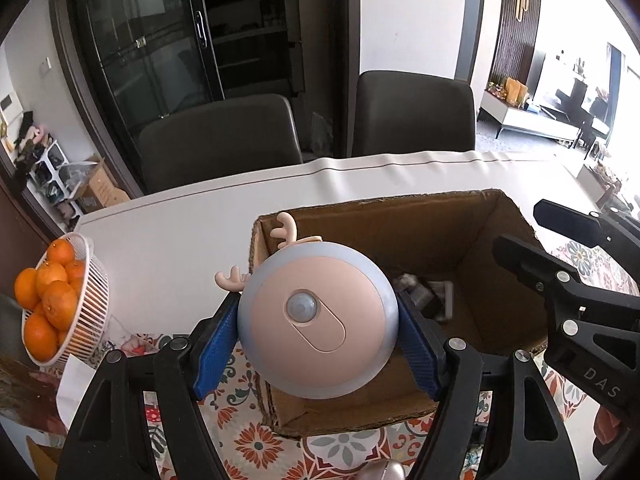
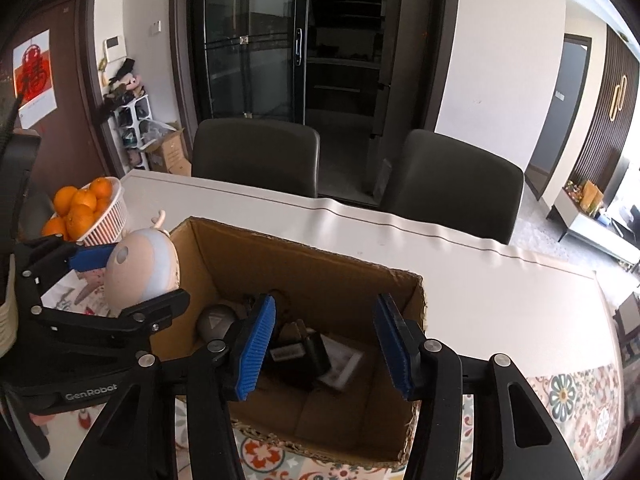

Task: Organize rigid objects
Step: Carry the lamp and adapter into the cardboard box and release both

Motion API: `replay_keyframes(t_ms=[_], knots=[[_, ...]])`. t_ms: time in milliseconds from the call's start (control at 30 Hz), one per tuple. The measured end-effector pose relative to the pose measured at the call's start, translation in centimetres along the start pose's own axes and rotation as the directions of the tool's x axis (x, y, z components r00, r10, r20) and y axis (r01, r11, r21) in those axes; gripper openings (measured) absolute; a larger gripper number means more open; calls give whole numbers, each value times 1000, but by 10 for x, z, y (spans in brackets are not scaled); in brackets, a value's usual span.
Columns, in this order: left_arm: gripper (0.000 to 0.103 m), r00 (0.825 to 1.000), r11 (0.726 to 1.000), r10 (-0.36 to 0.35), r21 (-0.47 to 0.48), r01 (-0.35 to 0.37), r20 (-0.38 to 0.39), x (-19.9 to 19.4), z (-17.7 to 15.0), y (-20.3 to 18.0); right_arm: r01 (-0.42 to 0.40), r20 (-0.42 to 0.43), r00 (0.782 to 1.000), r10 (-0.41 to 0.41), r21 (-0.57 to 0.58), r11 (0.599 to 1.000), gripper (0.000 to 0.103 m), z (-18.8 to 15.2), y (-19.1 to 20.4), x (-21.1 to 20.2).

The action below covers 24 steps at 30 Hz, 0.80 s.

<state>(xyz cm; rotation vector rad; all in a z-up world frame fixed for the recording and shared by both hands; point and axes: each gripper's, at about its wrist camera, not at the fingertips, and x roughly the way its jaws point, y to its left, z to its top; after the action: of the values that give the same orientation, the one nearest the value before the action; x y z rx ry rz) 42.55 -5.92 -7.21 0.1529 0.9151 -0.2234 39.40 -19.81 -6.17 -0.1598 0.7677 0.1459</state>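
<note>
White counter (image 1: 168, 232) beneath: left tool (image 1: 316, 330) grips the lamp (image 1: 318, 320) over the box (image 1: 460, 216); next, lower and release. Right tool (image 2: 324, 344) gapes, empty.

A white basket (image 1: 90, 304) full of oranges (image 1: 56, 300) stands at the left edge of the bench (image 1: 192, 224). A white cloth covers the far part of the bench, and a patterned mat (image 1: 256, 440) lies on the near part. Two dark chairs (image 2: 256, 152) stand behind the bench, side by side. Behind them is a dark cabinet (image 2: 256, 40) with glass doors. At the left there is a brown door (image 2: 60, 80) with a red paper (image 2: 34, 72) on it, and a white shoe rack (image 2: 134, 132) beside a carton (image 2: 170, 154).
</note>
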Motion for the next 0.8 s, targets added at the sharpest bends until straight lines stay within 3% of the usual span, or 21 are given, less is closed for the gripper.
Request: replay_keyframes(t_ms=[267,367,800], knots=[[75,999,1000,-17,-4,17,-35,0,-4,-5,24,1,1000,-24,28,999,52,-6,-3,-8],[87,1000,1000,10,4,-10,0,-9,-4,-6,41,0,999,-41,41,998,55,-9,-6,-13],[93,988,993,114,7,-115,103,-67,-21,-3,78,35,996,-81,71,994,66,-25,-1,-53]])
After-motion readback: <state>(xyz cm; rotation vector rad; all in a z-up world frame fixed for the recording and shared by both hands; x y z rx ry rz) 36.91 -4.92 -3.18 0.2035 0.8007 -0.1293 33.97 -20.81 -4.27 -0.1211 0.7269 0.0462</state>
